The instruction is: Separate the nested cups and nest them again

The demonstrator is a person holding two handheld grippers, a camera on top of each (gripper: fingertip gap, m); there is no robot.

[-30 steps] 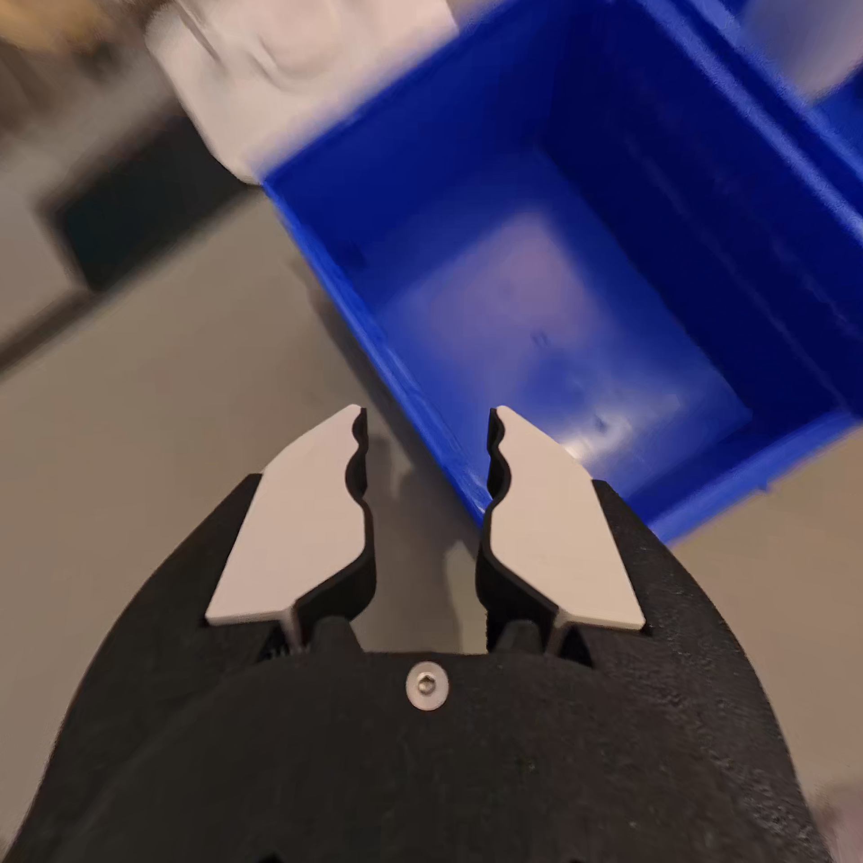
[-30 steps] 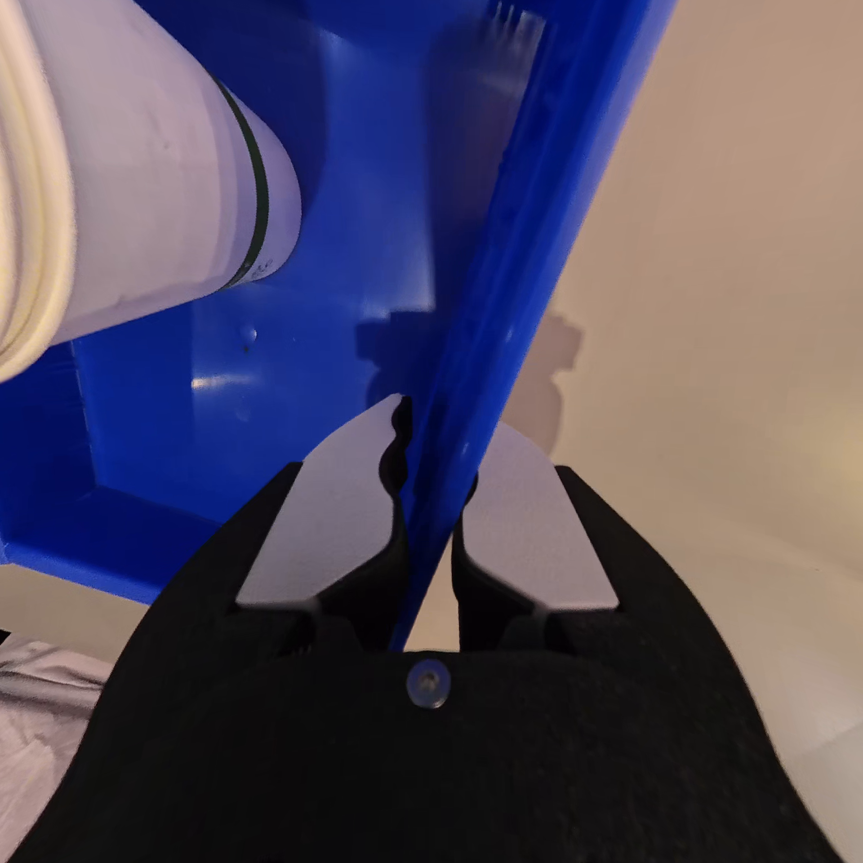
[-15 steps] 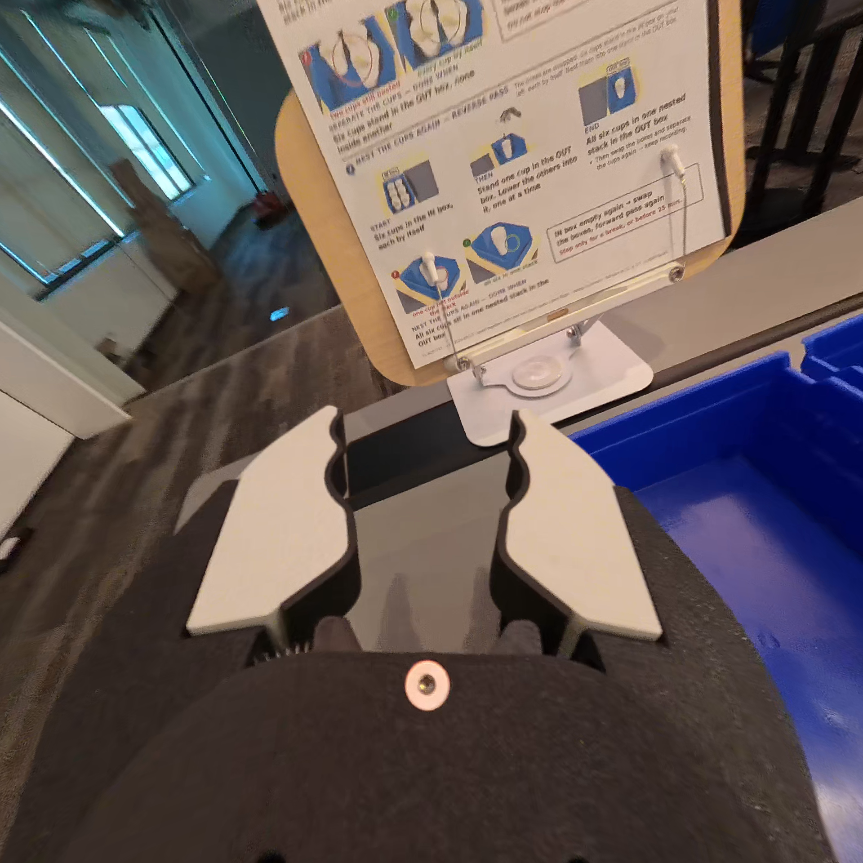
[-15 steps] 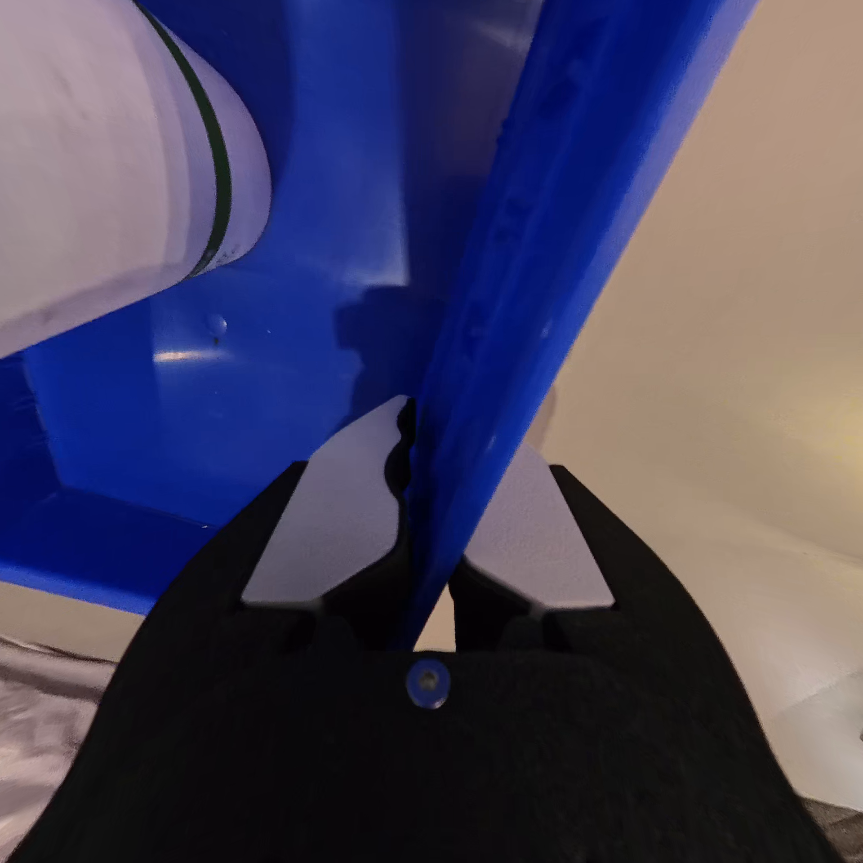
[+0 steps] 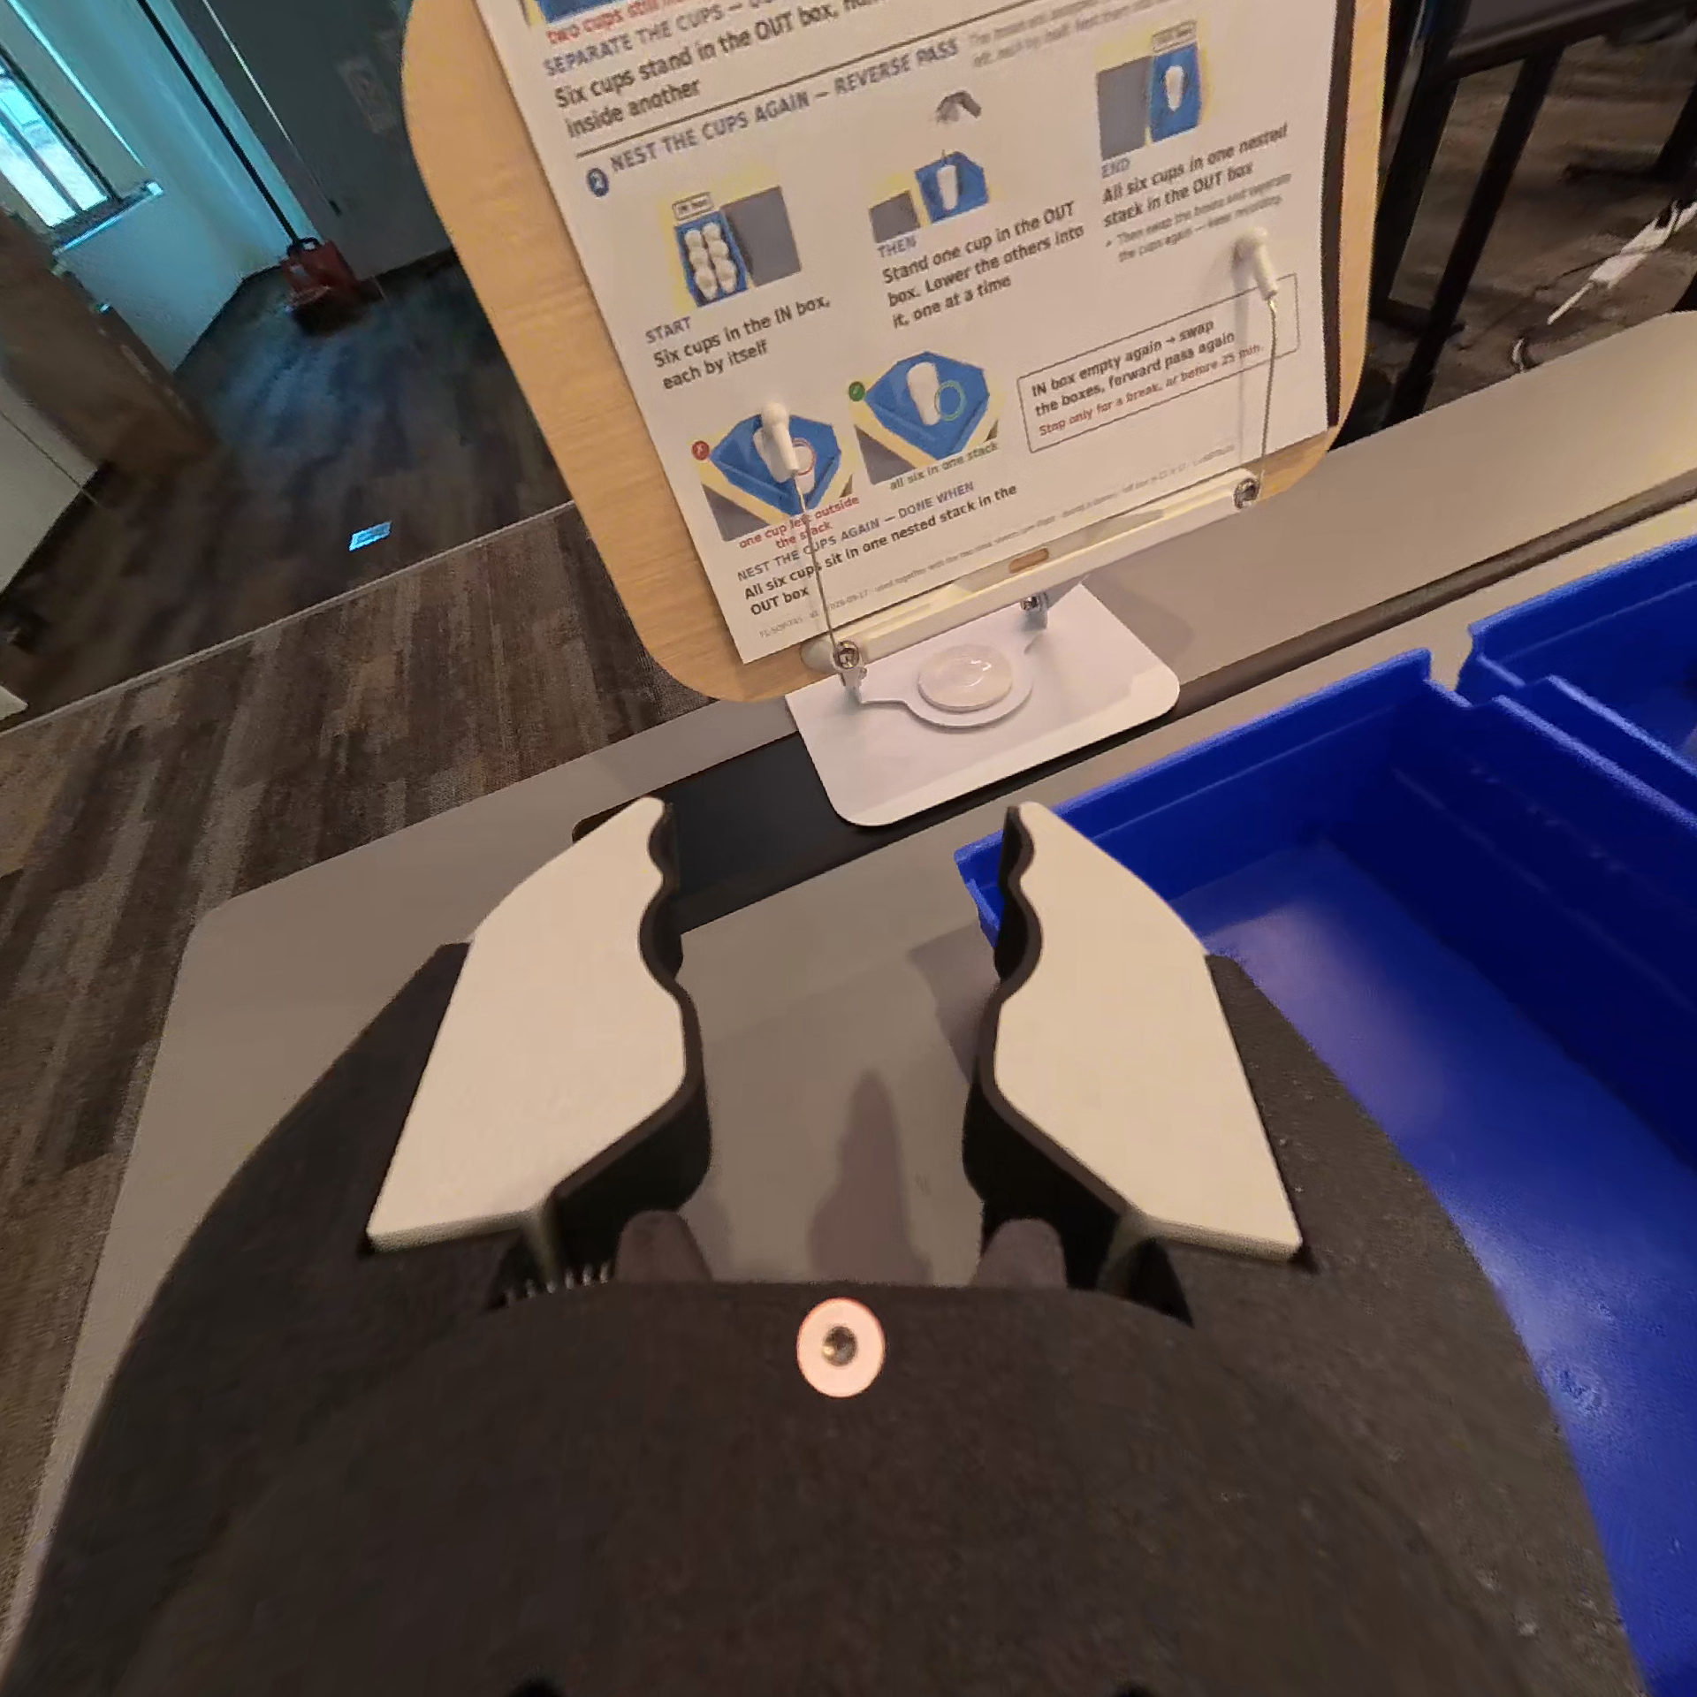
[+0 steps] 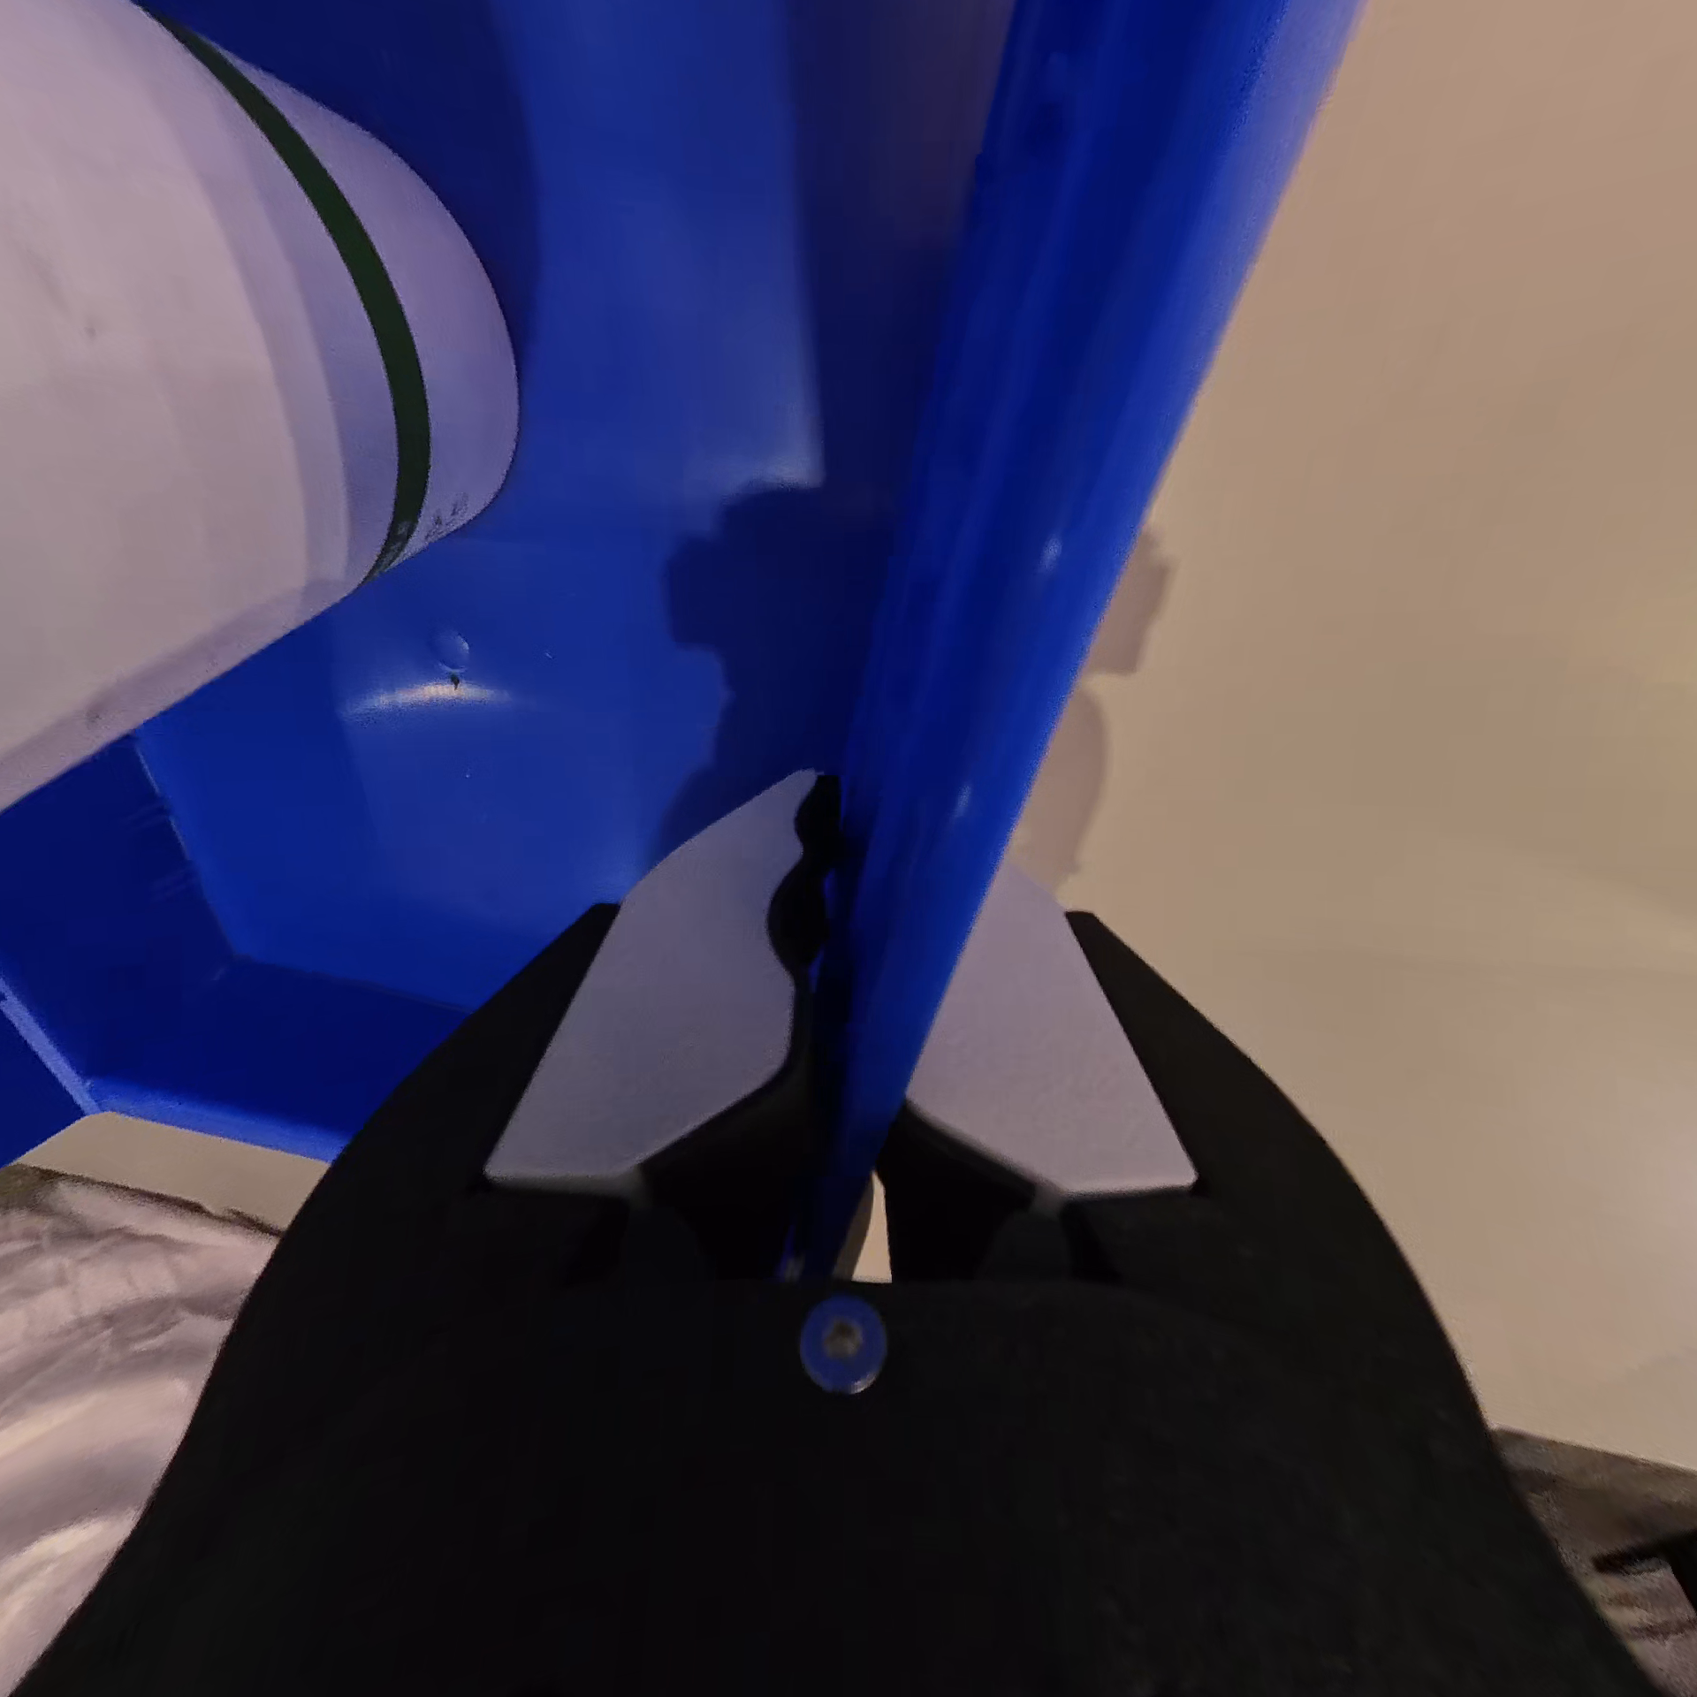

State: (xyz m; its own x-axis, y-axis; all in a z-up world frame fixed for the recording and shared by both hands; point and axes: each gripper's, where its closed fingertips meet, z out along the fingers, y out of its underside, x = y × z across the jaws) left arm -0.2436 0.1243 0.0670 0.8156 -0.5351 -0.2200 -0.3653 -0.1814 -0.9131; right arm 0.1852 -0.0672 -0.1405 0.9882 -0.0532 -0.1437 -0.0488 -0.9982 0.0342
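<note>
- The left gripper (image 5: pixel 836 872) is hovering with its jaws spread wide and nothing between them, over bare grey table (image 5: pixel 321 964) just beside the corner of an empty blue bin (image 5: pixel 1469 964).
- The right gripper (image 6: pixel 886 854) is pinching the side wall of a second blue bin (image 6: pixel 1056 459), one finger inside, one outside.
- White nested cups (image 6: pixel 184 367) are lying in that bin, well apart from the gripped wall.
- An instruction board (image 5: pixel 918 275) is standing at the table's far edge.
</note>
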